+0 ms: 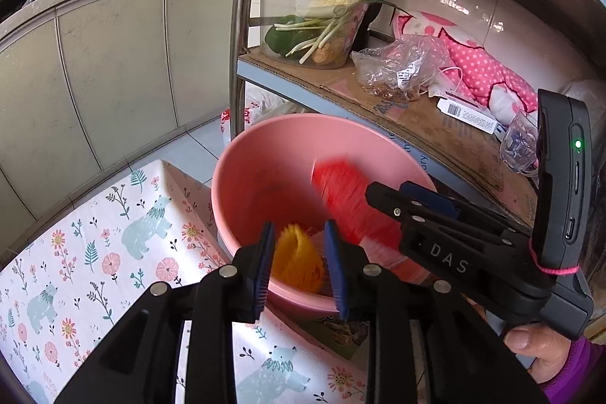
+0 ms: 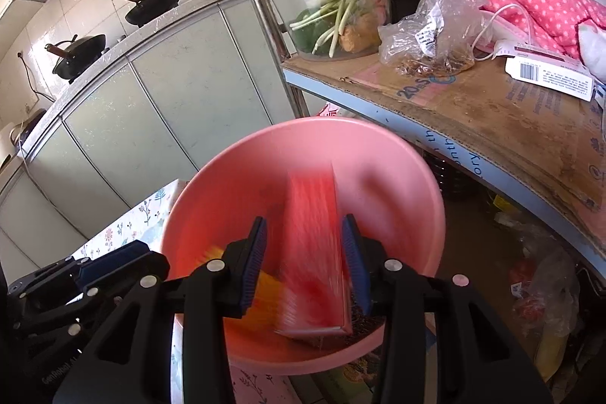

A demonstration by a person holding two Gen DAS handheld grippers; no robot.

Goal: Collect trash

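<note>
A pink plastic basin [image 1: 288,119] [image 2: 303,122] stands at the edge of a table with a bear-print cloth [image 1: 94,233]. My left gripper [image 1: 299,226] [image 2: 144,260] hangs over its near rim, jaws apart. Between them is a motion-blurred yellow-orange piece of trash [image 1: 299,260] [image 2: 265,286], loose and free of the pads. My right gripper [image 2: 303,219] [image 1: 386,194] is over the basin's right side. A blurred red box [image 2: 314,252] [image 1: 348,199] stands between its pads with a gap on the left. Its lower end is down in the basin.
A steel post [image 1: 242,25] and a cardboard-lined shelf [image 1: 416,116] stand right behind the basin. The shelf holds a clear tub of vegetables [image 1: 314,25], a plastic bag [image 1: 397,67] and pink cloth. Bags lie under the shelf [image 2: 549,290]. A hand [image 1: 541,343] holds the right gripper.
</note>
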